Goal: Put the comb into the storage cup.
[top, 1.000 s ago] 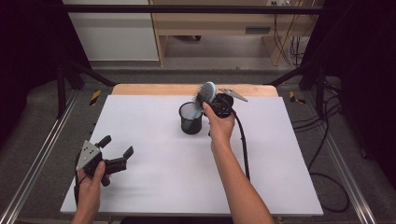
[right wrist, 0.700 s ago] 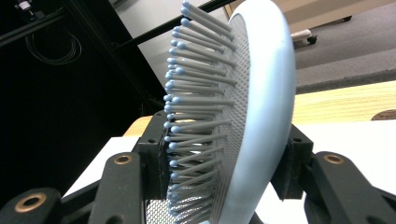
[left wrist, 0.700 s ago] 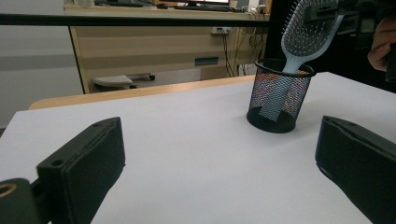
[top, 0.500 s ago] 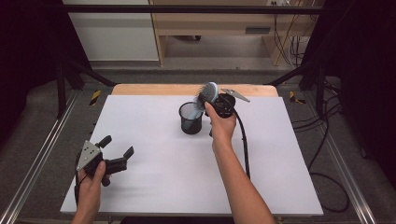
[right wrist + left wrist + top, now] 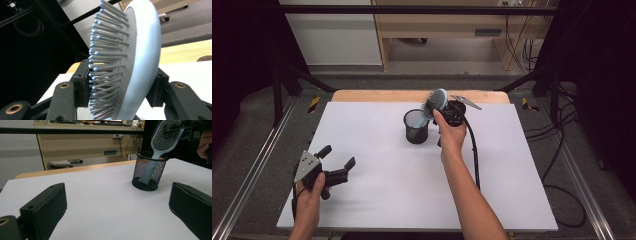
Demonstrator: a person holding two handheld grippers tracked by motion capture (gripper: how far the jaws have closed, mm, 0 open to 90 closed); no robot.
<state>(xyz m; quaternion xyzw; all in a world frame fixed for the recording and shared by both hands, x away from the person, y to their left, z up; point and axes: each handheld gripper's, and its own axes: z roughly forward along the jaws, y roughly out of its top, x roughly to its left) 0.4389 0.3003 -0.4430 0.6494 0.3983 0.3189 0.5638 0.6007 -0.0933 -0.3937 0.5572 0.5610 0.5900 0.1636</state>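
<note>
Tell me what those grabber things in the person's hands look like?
Both are black, each with two chunky black jaws. The left gripper has a grey three-cornered plate on top. The right gripper has its own grey plate and trails a long black cable across the white table. Both forearms are bare, with no sleeves.

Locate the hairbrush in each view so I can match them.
High view: hairbrush upper centre, above the mesh cup.
Left gripper view: top right, handle down in the mesh cup.
Right gripper view: centre, between the right gripper's jaws.
Shared landmark: the white tabletop.
</note>
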